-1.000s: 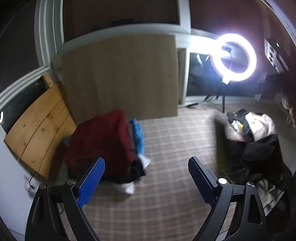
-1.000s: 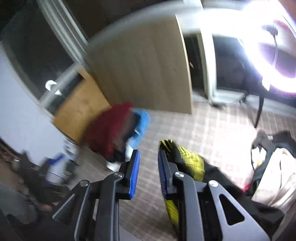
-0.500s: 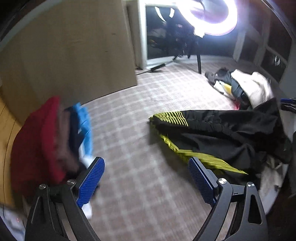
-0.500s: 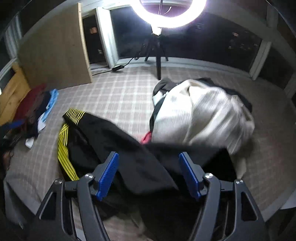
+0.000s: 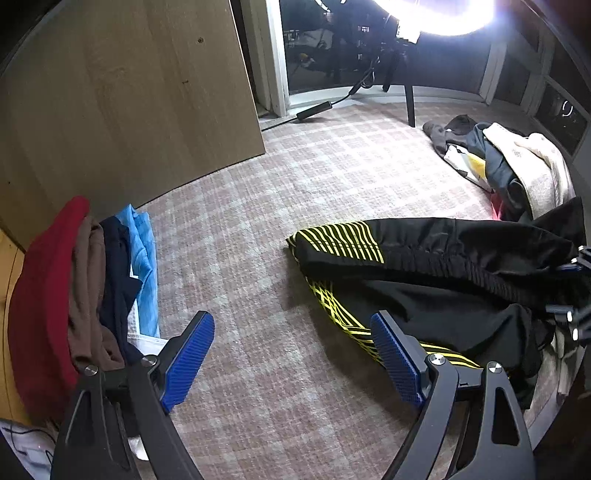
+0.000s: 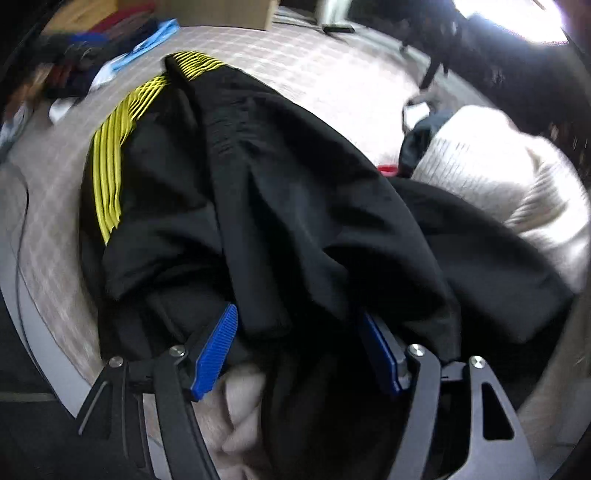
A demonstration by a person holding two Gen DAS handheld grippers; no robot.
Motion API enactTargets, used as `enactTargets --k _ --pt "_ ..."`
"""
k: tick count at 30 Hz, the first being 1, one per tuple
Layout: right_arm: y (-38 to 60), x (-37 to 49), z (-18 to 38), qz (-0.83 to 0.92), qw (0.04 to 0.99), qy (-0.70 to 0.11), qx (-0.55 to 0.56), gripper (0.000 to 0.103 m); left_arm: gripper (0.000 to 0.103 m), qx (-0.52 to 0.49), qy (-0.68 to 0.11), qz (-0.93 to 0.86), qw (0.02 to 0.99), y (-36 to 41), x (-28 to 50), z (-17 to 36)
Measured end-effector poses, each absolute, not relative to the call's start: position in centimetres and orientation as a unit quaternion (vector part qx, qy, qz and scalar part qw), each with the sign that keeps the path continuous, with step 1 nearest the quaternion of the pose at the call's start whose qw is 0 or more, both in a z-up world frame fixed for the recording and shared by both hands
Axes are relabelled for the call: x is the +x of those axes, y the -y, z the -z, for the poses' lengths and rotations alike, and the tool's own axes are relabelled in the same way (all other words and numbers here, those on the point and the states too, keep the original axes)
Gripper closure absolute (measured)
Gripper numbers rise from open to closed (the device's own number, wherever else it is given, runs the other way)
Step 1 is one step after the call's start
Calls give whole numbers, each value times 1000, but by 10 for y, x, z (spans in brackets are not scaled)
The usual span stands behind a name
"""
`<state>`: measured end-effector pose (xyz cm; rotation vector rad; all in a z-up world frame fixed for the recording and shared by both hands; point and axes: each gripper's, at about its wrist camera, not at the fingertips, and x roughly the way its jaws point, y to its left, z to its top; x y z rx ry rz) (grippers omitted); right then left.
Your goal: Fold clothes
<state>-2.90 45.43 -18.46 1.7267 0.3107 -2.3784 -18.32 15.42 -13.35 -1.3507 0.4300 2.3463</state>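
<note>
A black garment with yellow stripes [image 5: 424,266] lies crumpled on the plaid surface [image 5: 280,206], right of centre. My left gripper [image 5: 291,354] is open and empty, above the bare plaid to the garment's left. In the right wrist view the same black garment [image 6: 266,192] fills the frame. My right gripper [image 6: 299,343] is open, with a fold of the black cloth lying between its blue pads [image 6: 218,347]. The right gripper's edge shows at the far right of the left wrist view [image 5: 576,291].
A stack of folded clothes, red, brown, navy and light blue [image 5: 74,288], sits at the left by a wooden board [image 5: 122,99]. A pile of unfolded clothes with a cream sweater [image 5: 524,166] lies at the right. A ring light [image 5: 439,18] on its stand is behind.
My right gripper opened from nearly shut and dropped close onto the black garment, which now lies spread on the plaid. My left gripper swung right from the folded stack and stays open.
</note>
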Motion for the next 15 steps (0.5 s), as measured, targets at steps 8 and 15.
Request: enactTargets --k 8,15 --pt "-521 -77 103 868 50 -34 493 95 17 -466 -191 -841 196 -161 -190 144" --pt "-557 -103 64 878 -17 -86 471 95 17 -422 -300 -818 250 -186 -200 168"
